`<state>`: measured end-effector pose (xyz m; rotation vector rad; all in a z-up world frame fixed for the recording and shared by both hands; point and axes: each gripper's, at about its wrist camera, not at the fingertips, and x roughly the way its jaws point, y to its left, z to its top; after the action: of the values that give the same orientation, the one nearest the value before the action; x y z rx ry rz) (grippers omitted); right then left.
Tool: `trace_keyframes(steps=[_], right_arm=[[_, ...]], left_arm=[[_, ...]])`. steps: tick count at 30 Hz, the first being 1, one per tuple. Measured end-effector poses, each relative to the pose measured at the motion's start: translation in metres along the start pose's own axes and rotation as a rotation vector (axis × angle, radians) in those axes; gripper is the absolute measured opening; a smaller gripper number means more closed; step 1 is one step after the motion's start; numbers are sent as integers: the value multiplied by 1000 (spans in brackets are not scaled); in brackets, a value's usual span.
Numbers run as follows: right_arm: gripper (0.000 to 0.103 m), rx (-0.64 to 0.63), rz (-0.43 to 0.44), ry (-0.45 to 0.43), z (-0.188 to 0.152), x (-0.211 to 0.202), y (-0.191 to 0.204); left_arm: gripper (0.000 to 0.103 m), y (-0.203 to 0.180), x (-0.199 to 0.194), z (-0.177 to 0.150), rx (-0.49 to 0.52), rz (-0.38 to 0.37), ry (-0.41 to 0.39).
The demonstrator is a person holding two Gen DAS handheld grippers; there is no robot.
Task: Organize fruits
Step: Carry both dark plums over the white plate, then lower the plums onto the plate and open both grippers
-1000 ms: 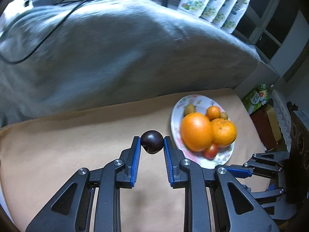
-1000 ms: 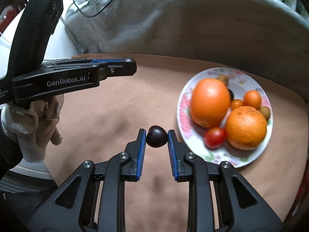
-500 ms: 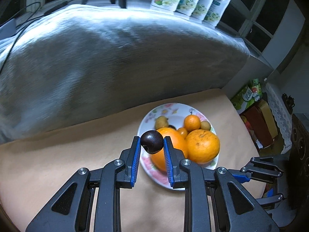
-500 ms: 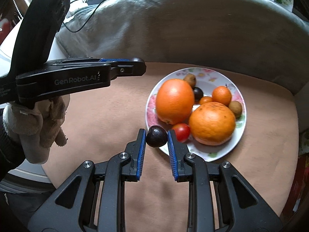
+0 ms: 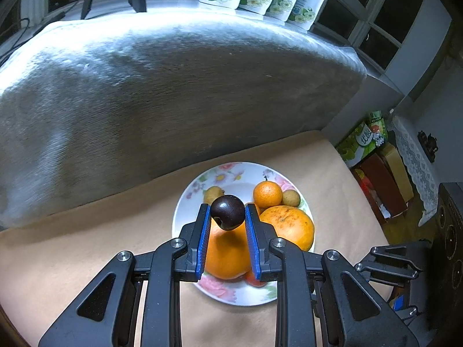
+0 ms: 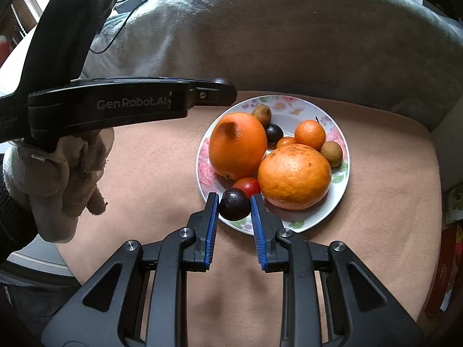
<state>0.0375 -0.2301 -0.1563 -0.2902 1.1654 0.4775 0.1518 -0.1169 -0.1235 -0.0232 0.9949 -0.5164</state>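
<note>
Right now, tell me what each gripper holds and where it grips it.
The left gripper clamps a dark round fruit by its opposite sides. The right gripper clamps another dark fruit the same way, at the plate's near rim.

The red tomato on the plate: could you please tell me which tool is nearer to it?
Right. The right tool, gripping a dark fruit, sits right beside the tomato; the left tool hangs over the plate's far-left rim.

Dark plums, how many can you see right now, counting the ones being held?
3. One dark plum is clamped in the left claw above the plate; another is in the right claw at the plate's near rim; a third lies among the oranges. More could be hidden.
</note>
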Motion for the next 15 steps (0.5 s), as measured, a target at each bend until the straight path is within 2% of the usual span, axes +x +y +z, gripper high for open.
trace_keyframes(steps=[15], right_arm=[[24,5,-10,-2,-1,1,-5]], left_arm=[[22,-14,14,12,26,-12,30]])
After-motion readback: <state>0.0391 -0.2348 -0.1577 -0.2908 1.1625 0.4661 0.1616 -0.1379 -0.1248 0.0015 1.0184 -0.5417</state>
